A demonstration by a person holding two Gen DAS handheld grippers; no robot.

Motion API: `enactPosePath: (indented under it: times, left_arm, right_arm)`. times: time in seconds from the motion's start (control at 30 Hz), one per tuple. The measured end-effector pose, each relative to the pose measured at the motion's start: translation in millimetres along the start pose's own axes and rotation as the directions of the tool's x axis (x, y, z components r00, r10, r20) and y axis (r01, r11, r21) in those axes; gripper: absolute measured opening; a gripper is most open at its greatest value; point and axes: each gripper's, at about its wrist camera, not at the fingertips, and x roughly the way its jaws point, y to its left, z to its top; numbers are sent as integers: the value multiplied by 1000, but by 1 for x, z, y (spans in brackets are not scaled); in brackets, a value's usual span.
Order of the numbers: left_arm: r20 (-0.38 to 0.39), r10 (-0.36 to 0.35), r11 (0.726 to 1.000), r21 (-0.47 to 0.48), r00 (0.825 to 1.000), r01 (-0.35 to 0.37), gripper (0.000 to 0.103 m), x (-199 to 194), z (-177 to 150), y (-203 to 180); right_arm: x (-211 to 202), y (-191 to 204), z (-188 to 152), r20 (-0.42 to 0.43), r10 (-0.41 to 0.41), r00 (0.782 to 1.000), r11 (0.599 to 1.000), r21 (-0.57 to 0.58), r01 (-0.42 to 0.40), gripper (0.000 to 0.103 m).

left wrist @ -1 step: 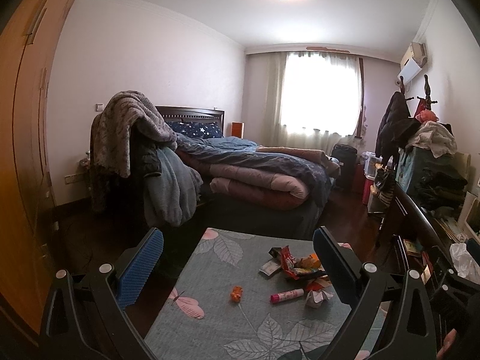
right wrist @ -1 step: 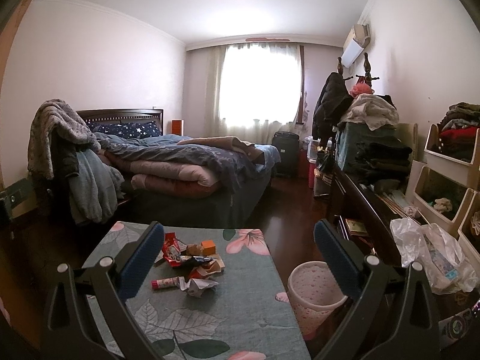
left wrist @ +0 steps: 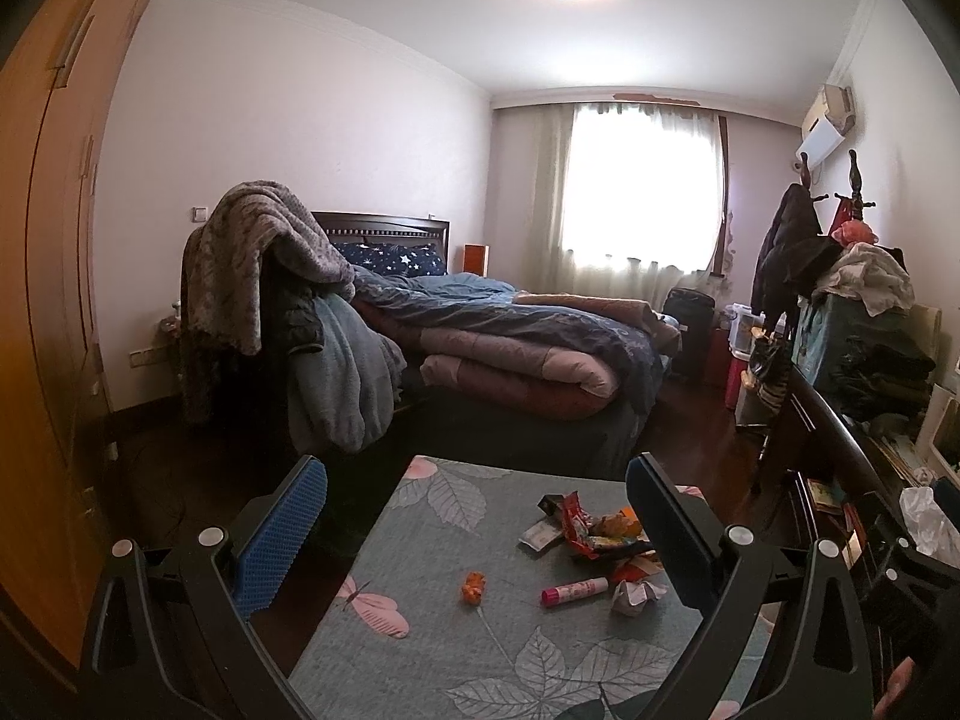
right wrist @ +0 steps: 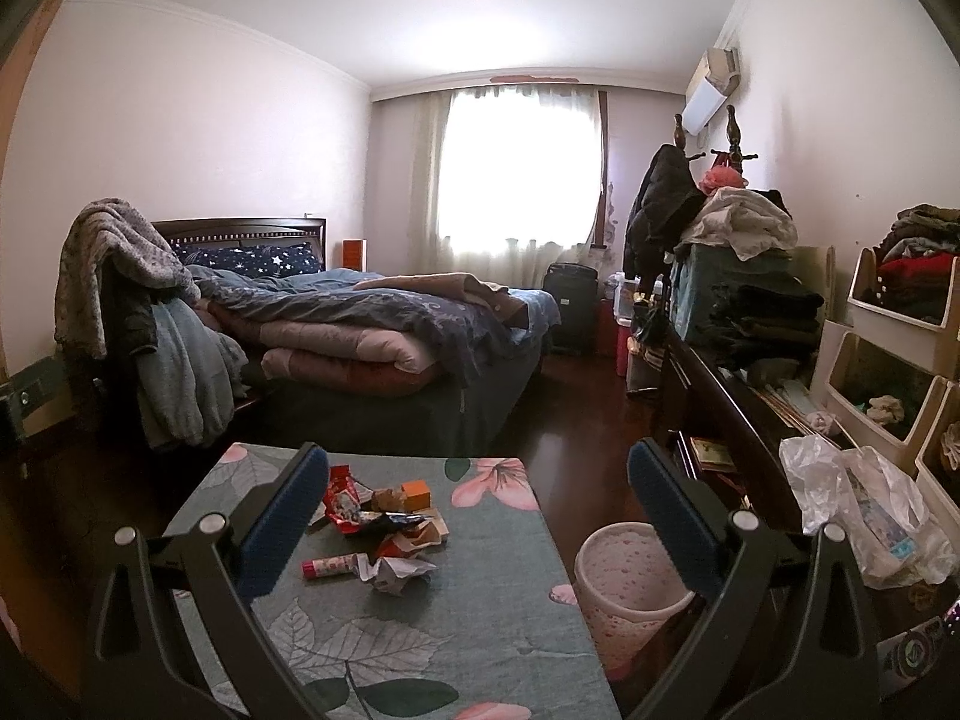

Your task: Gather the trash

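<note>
A pile of trash lies on a table with a grey floral cloth point(left wrist: 420, 648) point(right wrist: 480, 618): red snack wrappers point(left wrist: 579, 525) point(right wrist: 345, 501), a pink tube point(left wrist: 575, 590) point(right wrist: 327, 567), a crumpled white paper point(left wrist: 636, 594) point(right wrist: 393, 573), a small orange box point(right wrist: 417, 495) and a small orange scrap point(left wrist: 474, 587) lying apart to the left. A pink-white wastebasket point(right wrist: 627, 582) stands on the floor right of the table. My left gripper point(left wrist: 477, 531) is open and empty above the table. My right gripper point(right wrist: 477, 516) is open and empty, held above the table's near side.
A bed point(right wrist: 372, 336) heaped with quilts stands behind the table. A chair draped with blankets point(left wrist: 270, 300) is at the left. A dark dresser point(right wrist: 720, 396) with clothes, storage bins point(right wrist: 894, 360) and a plastic bag point(right wrist: 864, 510) lines the right wall. A wooden wardrobe point(left wrist: 42, 300) is far left.
</note>
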Motion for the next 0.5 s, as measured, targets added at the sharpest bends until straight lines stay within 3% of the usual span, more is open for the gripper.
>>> enactPosePath:
  times: [0.5]
  left_arm:
    - [-1,0,1000,-1,1000,0,99,0,2,0]
  right_arm:
    - [0,3,-7,-8,10,1000,1000,-5,-10,100]
